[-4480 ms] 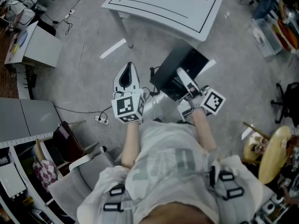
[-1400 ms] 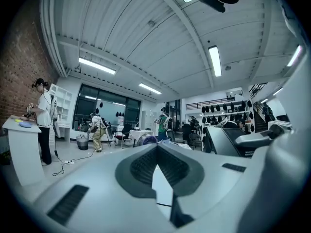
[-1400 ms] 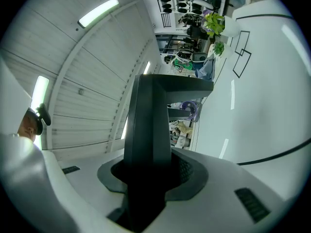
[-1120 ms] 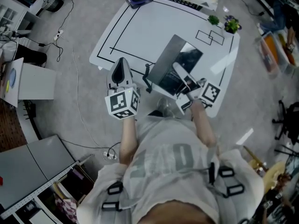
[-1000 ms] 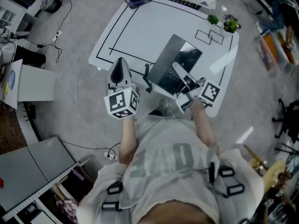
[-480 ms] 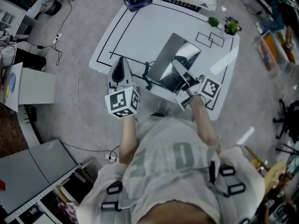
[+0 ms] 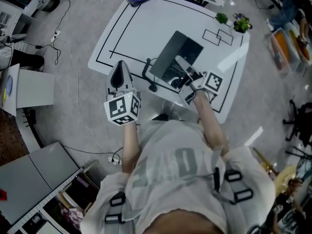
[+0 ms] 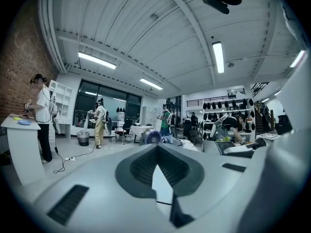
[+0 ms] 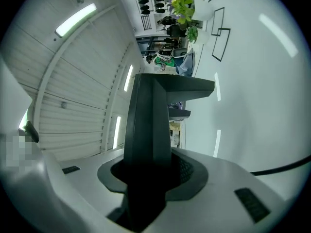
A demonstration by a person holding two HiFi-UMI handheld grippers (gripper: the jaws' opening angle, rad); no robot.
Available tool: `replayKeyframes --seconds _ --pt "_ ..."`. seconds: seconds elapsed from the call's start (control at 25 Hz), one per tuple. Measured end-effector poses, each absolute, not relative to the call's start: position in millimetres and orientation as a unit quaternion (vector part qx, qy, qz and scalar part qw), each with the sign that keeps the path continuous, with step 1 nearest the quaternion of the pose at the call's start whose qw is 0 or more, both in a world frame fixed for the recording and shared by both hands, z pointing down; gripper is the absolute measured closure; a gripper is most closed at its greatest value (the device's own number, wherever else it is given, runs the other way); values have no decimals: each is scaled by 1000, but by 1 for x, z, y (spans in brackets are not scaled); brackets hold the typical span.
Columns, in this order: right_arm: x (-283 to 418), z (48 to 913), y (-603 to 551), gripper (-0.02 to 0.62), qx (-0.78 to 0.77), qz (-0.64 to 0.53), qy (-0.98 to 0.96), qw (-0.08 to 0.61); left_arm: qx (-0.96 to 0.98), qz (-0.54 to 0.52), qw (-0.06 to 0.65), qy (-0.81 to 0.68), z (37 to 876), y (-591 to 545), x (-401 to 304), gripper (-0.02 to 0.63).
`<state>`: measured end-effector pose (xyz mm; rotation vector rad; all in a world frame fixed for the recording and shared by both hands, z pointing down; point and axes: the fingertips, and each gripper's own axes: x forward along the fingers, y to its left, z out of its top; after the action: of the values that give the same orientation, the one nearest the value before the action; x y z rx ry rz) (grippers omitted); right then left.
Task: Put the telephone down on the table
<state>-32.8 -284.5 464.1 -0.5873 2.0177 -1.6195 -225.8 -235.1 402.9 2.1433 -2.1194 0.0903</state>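
Head view: telephone (image 7: pixel 171 57), clamped in right tongs (image 7: pixel 182 70), now farther over table (image 7: pixel 141 26); left tongs (image 7: pixel 118 66) closed.

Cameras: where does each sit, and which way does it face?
Head view: on the person's head, facing steeply down at the table; arms, left tongs, right tongs show.
Left gripper view: on left tongs, facing across the room; shut jaws show.
Right gripper view: on right tongs, facing along the table; jaws clamp the telephone.
Head and right views share the plant.
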Motion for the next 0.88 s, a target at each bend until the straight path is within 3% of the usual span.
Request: replayKeyframes --seconds 0.88 --pt "-13 529 -297 445 -269 -657 656 256 703 47 72 -706 411 -241 -236 600"
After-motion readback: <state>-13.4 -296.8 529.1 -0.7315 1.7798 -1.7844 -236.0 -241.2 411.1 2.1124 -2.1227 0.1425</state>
